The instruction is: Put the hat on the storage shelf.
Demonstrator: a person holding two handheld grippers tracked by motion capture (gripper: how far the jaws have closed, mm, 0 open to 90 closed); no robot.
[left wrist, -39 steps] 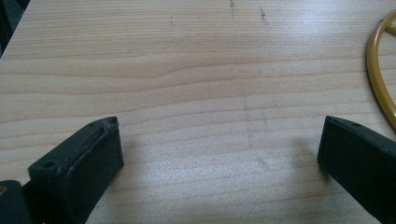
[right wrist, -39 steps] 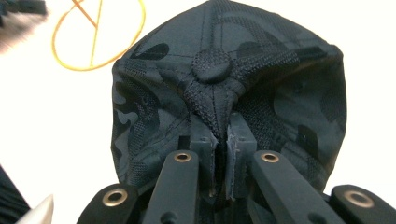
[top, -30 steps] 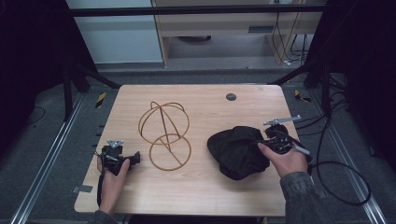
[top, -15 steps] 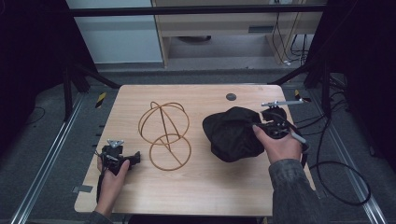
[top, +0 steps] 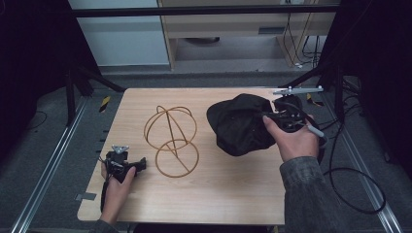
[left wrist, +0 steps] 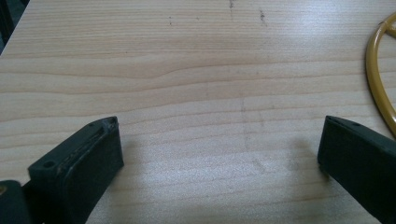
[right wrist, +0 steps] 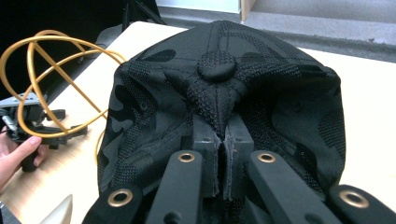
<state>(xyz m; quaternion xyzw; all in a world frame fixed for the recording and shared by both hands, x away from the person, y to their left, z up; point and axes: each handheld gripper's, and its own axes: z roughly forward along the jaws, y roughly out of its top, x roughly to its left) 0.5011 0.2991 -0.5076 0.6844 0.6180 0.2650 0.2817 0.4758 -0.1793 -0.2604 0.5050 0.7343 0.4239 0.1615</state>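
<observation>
Wire stand [left wrist: 380, 88] cut off at frame edge

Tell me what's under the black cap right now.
The black cap hangs pinched in the right gripper, with the wooden table below it. Its fabric hides the patch of tabletop beneath and the cap's inside.

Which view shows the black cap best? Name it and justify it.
The right gripper view: the cap sits close up, its top button and stitched panels clear, cloth pinched between the shut jaws of the right gripper. The high view shows it small and dark, held above the table.
</observation>
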